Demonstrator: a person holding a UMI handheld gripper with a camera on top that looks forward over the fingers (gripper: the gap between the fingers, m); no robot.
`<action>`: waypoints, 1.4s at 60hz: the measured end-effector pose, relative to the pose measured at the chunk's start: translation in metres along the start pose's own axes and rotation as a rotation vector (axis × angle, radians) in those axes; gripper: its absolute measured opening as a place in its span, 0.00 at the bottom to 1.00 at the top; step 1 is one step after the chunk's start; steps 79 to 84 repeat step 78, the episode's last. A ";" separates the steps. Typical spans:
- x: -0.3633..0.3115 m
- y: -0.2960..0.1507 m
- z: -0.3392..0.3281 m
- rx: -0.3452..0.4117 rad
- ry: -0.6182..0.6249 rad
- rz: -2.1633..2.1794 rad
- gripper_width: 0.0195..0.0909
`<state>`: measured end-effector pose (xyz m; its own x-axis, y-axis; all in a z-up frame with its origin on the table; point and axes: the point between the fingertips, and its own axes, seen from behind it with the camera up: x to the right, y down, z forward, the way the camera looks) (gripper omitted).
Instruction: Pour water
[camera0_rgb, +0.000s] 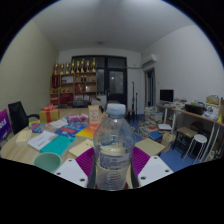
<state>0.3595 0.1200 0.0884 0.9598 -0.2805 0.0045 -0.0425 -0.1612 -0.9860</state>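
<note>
We are looking along the gripper (112, 172) at a clear plastic water bottle with a white screw cap (114, 150), which is standing upright between the two fingers and rising well above them. The purple pads (86, 160) are lying right against the bottle's lower sides, one on each flank, and no gap is showing, so we are judging the fingers to be closed narrow on the bottle's body, roughly at its label band. Beyond it, a cluttered table (60, 140) is spreading out, with coloured papers, boxes and a teal cup (46, 161) just to the side of the fingers; we cannot tell whether the bottle's base is resting on that table or hanging clear of it.

As for handling, we are expecting a thin-walled, ribbed bottle that is giving under pressure, so squeezing hard is likely to dent it. It looks largely full, so it is probably fairly heavy and shifting its weight as the water sloshes on tilting. The smooth plastic and glossy label may be slippery. The best hold, in our judgement, is around the middle, near the label, where the weight is balanced. The cap appears to be on, which is mattering before any pouring
</note>
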 end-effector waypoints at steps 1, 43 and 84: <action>0.001 0.006 0.003 -0.010 0.002 -0.003 0.43; -0.035 0.010 -0.123 -0.180 0.007 0.044 0.90; -0.173 -0.090 -0.442 -0.184 0.184 0.024 0.91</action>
